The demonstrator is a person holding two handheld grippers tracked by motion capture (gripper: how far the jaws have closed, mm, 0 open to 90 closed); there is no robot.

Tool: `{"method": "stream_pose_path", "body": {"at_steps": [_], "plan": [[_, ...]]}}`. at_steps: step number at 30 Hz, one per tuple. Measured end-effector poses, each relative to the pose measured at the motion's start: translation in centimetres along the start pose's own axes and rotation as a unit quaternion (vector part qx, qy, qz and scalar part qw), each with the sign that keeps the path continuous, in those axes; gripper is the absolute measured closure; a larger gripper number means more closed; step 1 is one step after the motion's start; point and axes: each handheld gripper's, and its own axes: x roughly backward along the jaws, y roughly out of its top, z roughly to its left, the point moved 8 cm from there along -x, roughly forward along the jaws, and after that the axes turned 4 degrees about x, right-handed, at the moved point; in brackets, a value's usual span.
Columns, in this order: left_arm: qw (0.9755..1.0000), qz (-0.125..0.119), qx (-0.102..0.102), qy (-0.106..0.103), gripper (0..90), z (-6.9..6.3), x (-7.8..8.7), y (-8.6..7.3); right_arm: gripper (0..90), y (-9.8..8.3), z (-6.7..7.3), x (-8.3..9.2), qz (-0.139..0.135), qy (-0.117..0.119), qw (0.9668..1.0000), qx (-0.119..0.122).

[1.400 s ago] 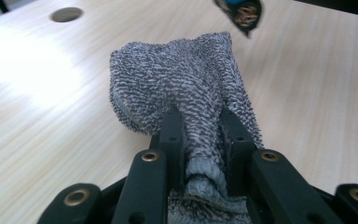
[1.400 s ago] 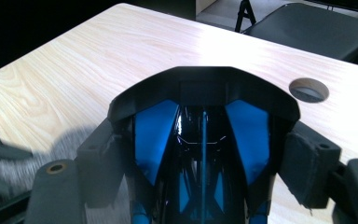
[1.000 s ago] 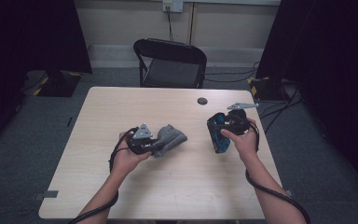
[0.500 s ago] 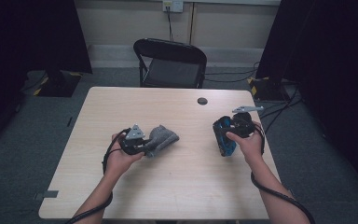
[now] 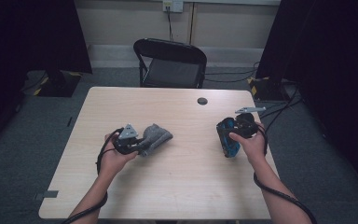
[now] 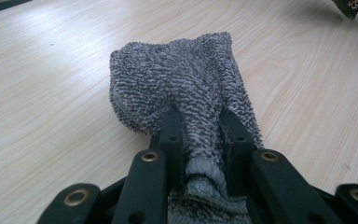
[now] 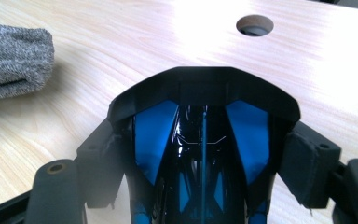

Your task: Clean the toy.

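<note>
Pale wood-grain desk from the high view: the left tongs at nine o'clock hold a grey cloth low on the surface, while the right tongs at three o'clock carry a black-and-blue object — well apart. Left gripper view: looped terry, soft and rumpled, lies flat with its near end bunched between the clamped jaws. Right gripper view: jaws closed on the glossy, hard, angular shell, probably for a firm hold; a round cable hole sits at twelve o'clock.

The high view looks forward and down across the pale wooden worktop. The left gripper view rides low and close over a grey terry cloth; the right gripper view shares that cloth at its left edge.
</note>
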Motion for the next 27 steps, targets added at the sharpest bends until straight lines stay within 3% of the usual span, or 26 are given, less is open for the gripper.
{"method": "stream_pose_path", "body": {"at_steps": [8,18,27], "plan": [[0.9999,0.0,0.003,0.012,74.4,1.0,0.2,-0.5,25.3,-0.5,-0.6,-0.3,0.007,-0.008,0.9999,-0.002],[0.9997,-0.005,0.024,0.008,73.8,1.6,-0.2,-1.5,25.3,-0.6,-1.1,-1.4,0.012,-0.01,0.9999,-0.003],[0.9995,0.0,0.03,0.007,73.2,1.9,-0.2,-2.0,25.2,-0.9,-1.0,-2.8,0.021,-0.013,0.9997,0.003]]}}
